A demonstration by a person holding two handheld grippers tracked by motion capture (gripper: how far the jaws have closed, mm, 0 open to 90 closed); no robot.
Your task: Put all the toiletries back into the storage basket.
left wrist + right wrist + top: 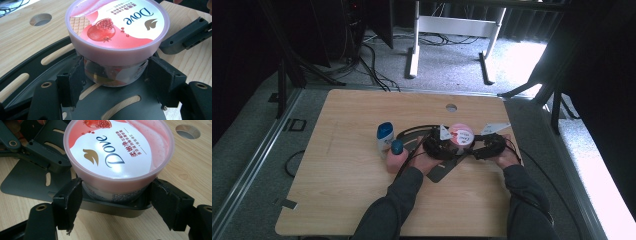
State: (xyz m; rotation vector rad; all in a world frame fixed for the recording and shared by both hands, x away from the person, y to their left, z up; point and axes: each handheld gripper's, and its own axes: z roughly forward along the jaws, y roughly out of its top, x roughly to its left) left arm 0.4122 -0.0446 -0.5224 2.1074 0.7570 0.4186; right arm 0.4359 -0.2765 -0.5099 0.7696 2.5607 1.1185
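A Dove jar (461, 135) with a pink pomegranate-print lid stands on a dark slotted metal plate (442, 172) at the table's middle right. My left gripper (439, 145) comes at it from the left and my right gripper (487, 145) from the right. In the left gripper view the jar (117, 27) sits between the two black pads (73, 80), which press on its clear body under the lid. In the right gripper view the jar (117, 157) is likewise clamped between that gripper's pads (70, 197). The jar's base is hidden behind the plate's edge (25, 182).
A white bottle with a blue cap (385, 137) and a pink bottle with a blue cap (396, 156) stand just left of the left hand. A round hole (451, 107) lies in the tabletop behind the jar. Cables loop around the plate.
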